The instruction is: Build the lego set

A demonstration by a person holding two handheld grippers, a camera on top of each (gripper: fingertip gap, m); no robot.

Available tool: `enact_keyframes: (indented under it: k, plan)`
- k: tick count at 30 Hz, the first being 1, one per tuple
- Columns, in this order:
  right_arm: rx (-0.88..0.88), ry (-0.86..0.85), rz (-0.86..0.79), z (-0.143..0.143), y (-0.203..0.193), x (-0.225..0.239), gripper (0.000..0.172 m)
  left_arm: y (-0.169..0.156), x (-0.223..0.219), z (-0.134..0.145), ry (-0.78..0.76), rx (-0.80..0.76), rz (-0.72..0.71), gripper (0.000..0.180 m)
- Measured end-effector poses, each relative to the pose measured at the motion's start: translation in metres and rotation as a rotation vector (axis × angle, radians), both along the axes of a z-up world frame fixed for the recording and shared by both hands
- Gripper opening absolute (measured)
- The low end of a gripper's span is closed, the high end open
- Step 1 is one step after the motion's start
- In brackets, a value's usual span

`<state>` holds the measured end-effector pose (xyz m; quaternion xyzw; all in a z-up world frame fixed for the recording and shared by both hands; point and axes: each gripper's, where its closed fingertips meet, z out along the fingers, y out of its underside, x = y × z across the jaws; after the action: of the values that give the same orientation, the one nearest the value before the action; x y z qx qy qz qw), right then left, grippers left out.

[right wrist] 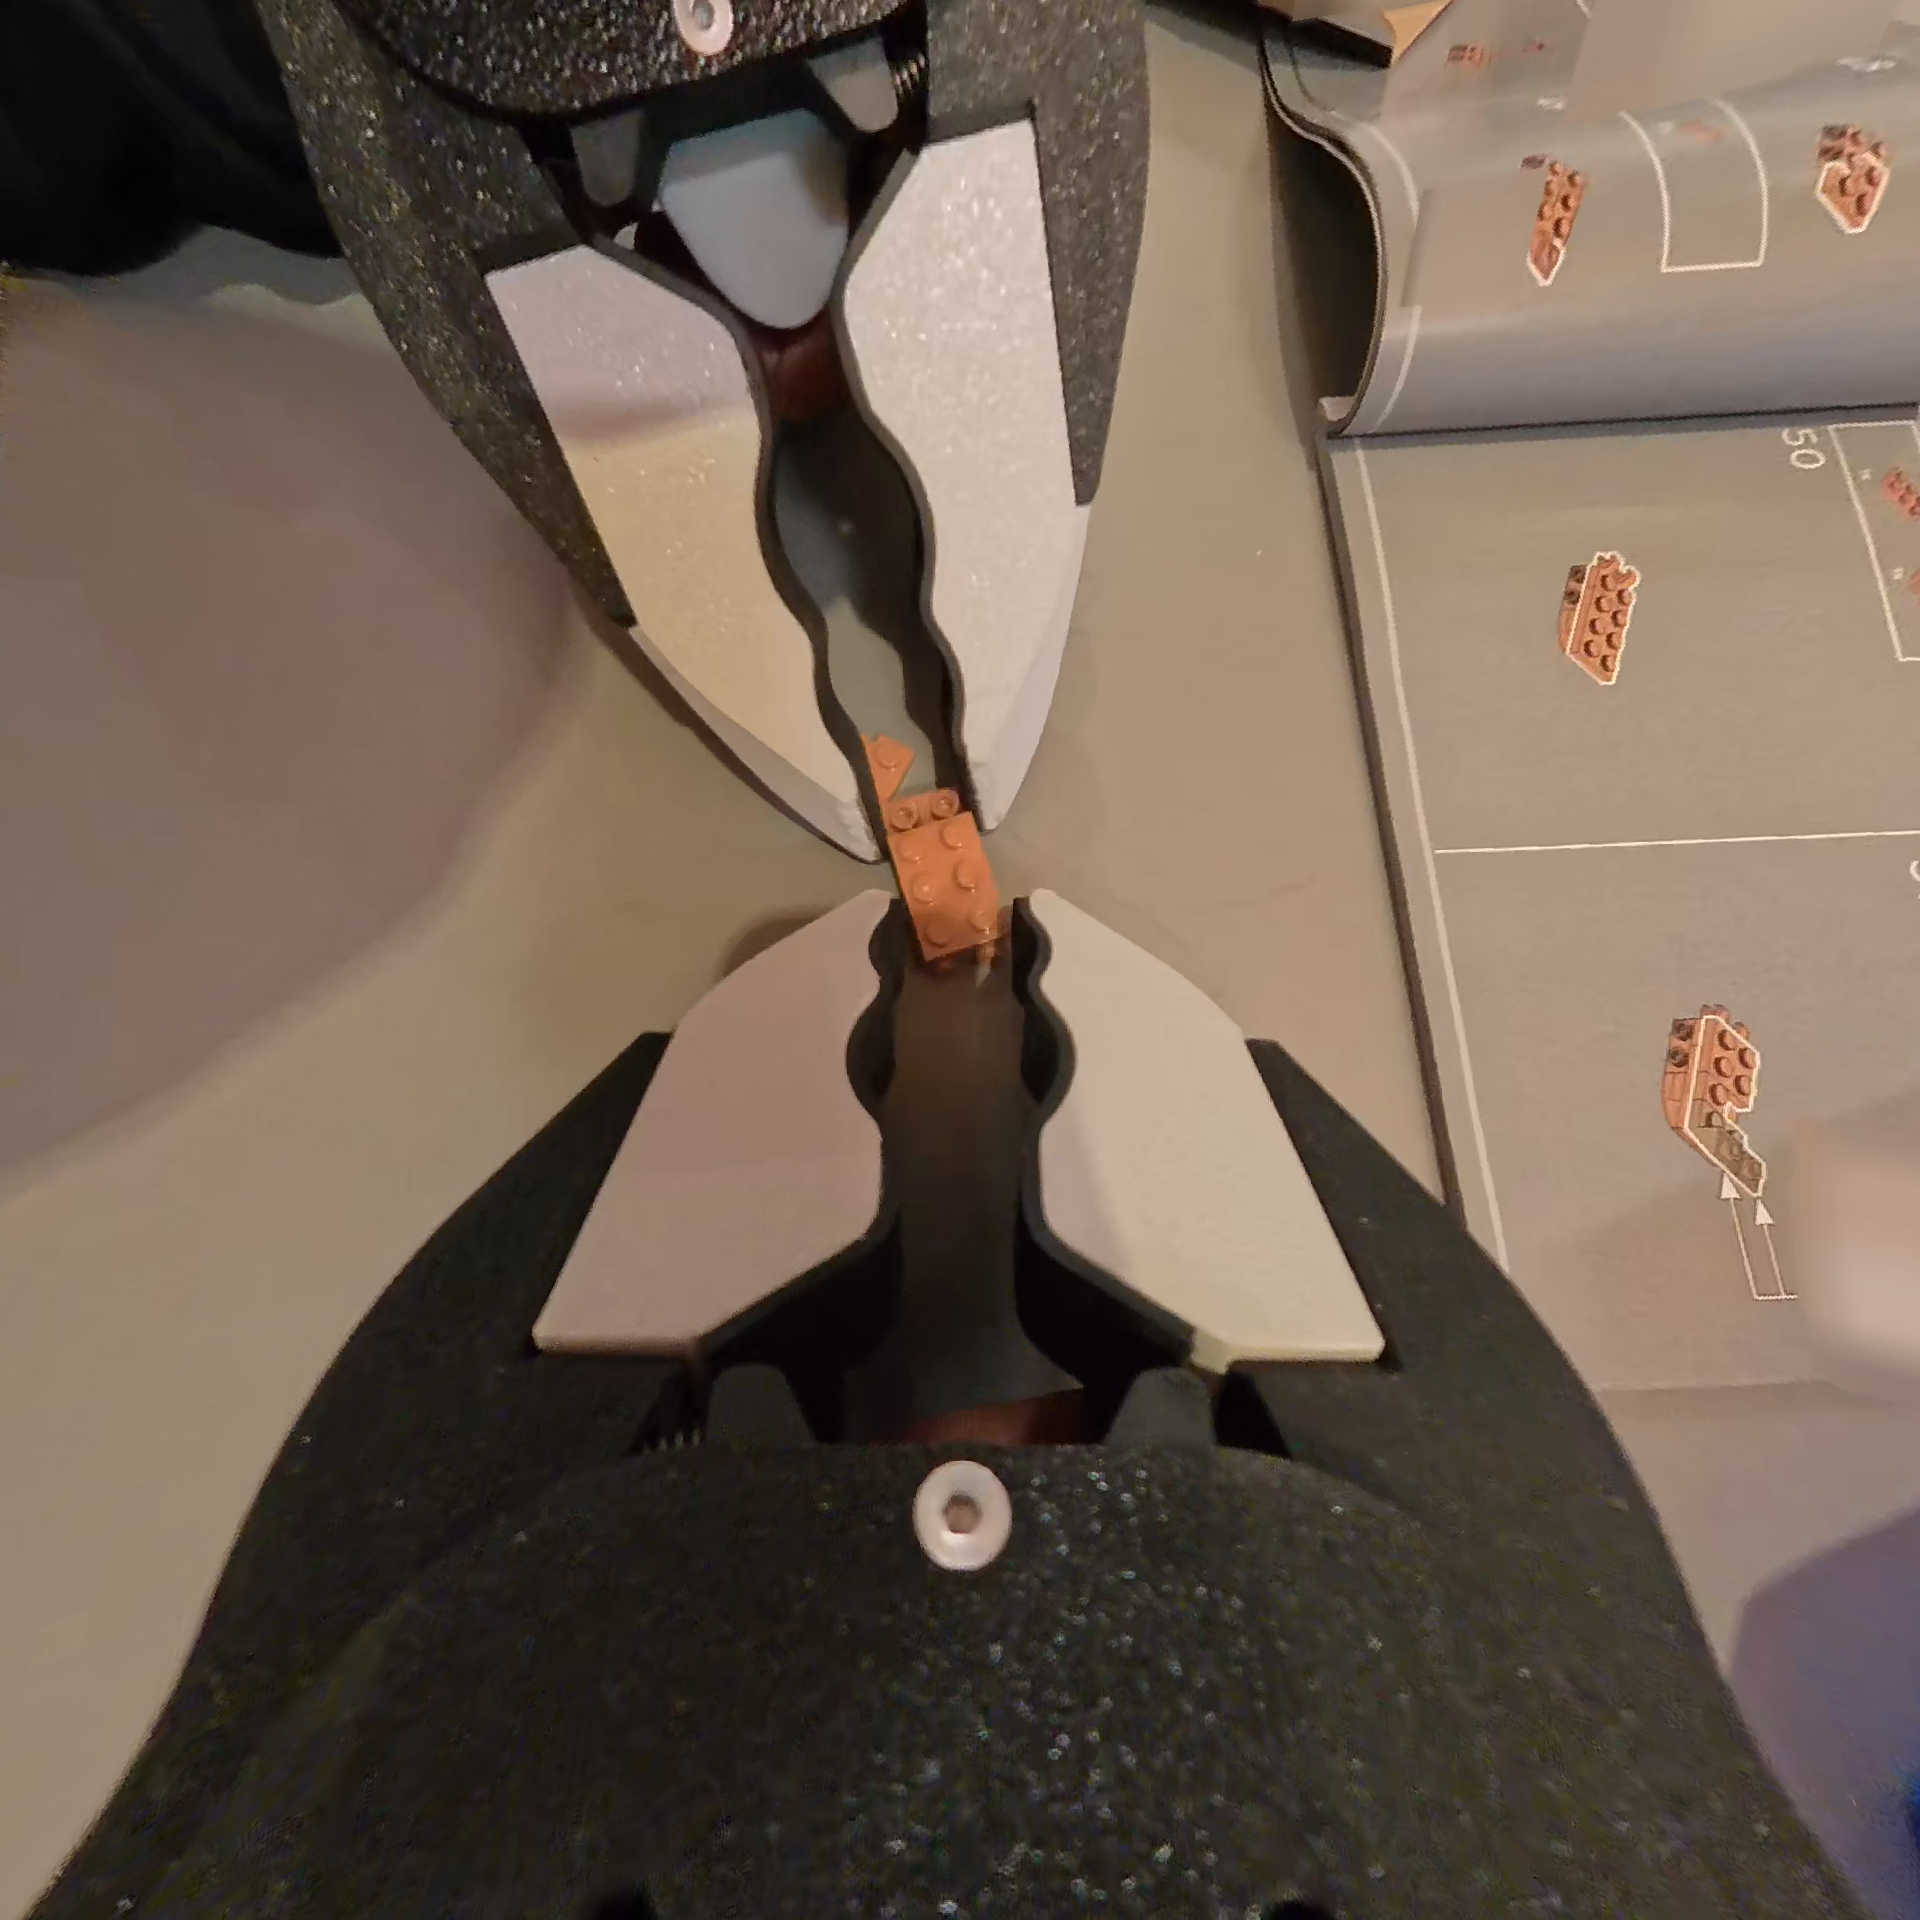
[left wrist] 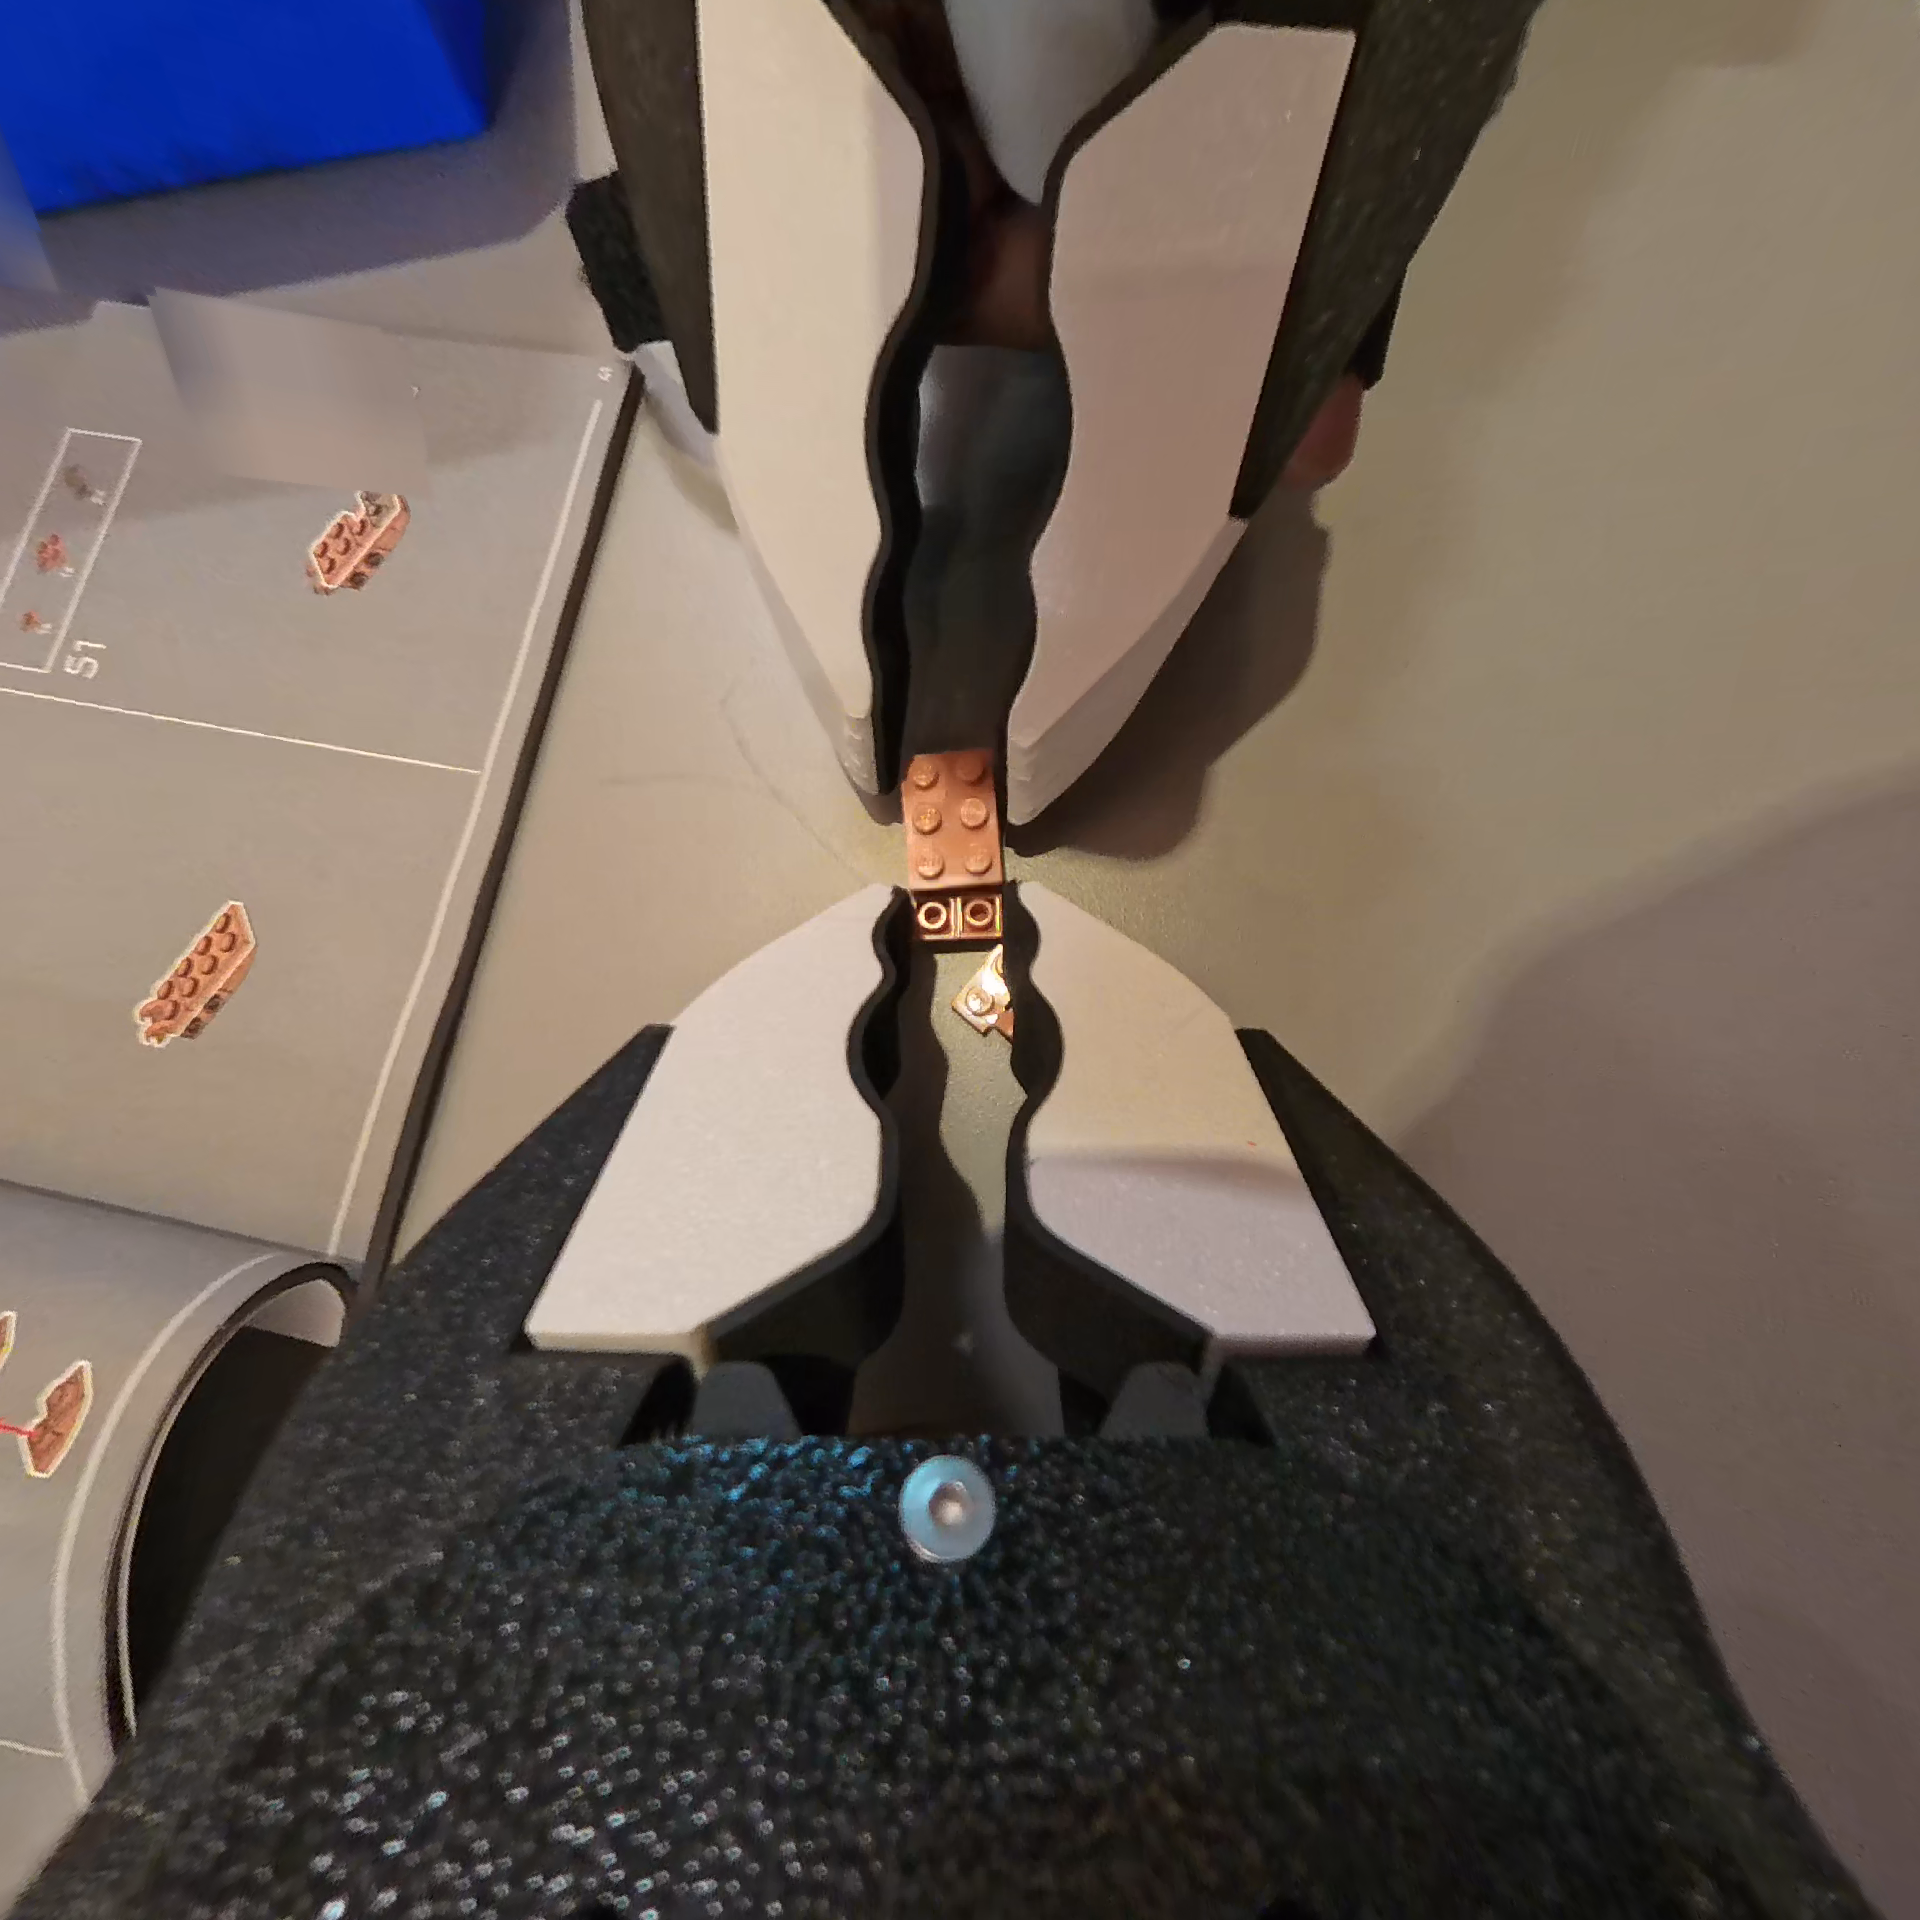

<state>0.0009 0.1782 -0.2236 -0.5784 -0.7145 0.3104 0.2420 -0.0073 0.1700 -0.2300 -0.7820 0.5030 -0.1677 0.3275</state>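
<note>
Both grippers, left [left wrist: 956, 914] and right [right wrist: 961, 940], clench one brown studded plastic brick assembly [left wrist: 951, 831]; twisting could snap it apart.

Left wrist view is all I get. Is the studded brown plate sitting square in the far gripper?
Observer: No. The right wrist view shows the brown plate skewed between the right gripper's fingers.
Operator: And my small piece?
Observer: The small brown piece shows two studs facing up, at the plate's far edge.
Operator: Anything on the booklet?
Observer: The booklet has a drawing with two white arrows.
</note>
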Motion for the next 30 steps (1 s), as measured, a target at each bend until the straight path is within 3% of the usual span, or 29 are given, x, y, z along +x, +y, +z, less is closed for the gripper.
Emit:
enact_keyframes:
  k: [8, 12, 18, 30]
  plan:
    - [0.029, 0.013, 0.016, 0.001, 0.002, 0.002, 0.029, 0.001, 0.0, 0.001, -0.03, 0.0, 0.006, 0.016]
    - [0.194, 0.101, 0.114, 0.004, 0.012, 0.007, 0.037, 0.002, -0.002, 0.01, -0.109, -0.024, 0.023, 0.016]
    - [0.41, 0.304, 0.264, 0.018, 0.022, 0.011, 0.035, 0.002, -0.008, 0.02, -0.165, -0.069, 0.041, 0.016]
    - [0.505, 0.436, 0.287, 0.029, 0.017, 0.005, 0.034, 0.002, -0.016, 0.03, -0.218, -0.09, 0.063, 0.016]
